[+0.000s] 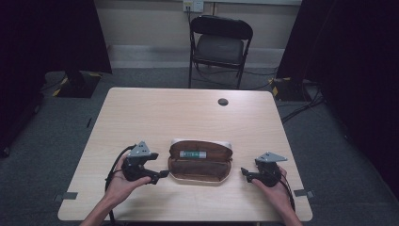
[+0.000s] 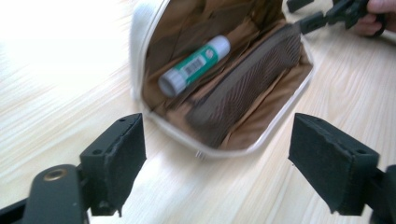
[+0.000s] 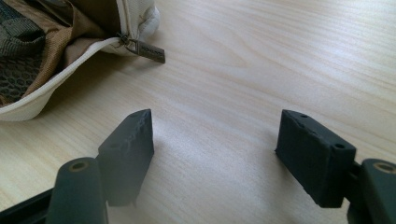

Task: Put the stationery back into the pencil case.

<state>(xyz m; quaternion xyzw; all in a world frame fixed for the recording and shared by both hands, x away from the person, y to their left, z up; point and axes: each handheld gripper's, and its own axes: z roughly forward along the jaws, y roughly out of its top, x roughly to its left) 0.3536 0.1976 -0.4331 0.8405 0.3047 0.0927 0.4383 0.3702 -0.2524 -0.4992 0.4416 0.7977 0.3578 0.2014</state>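
- pencil case (image 1: 201, 162) lies unzipped and wide open at about 6 o'clock on the table (image 1: 155, 113), a bit right of center, w/ a glue stick (image 1: 193, 154) sitting in its far half
- left gripper (image 1: 160, 175) is just off the case's 9 o'clock side, jaws apart w/ nothing between them. In the left gripper view the case (image 2: 219, 70) and glue stick (image 2: 194, 65) sit straight ahead past the pads
- right gripper (image 1: 244, 173) is near the 3 o'clock end, not touching, jaws also spread and empty. Right gripper view has the zipper pull (image 3: 150, 50) at roughly 11 o'clock from the jaws
- risk 1, imo: the stick lies loose on a slanted fabric fold, so tipping or folding the case could roll it toward the open rim and out
- risk 2: the soft lining (image 2: 243, 88) could bunch up or get pinched if a pad goes in for the stick at a bad angle
- risk 3: grabbing the small flat zipper pull w/ wide pads prob slips, and tugging w/o the other side braced would just drag the whole case across the table
- risk 4: if both grippers close in on the case, the jaws could bump each other
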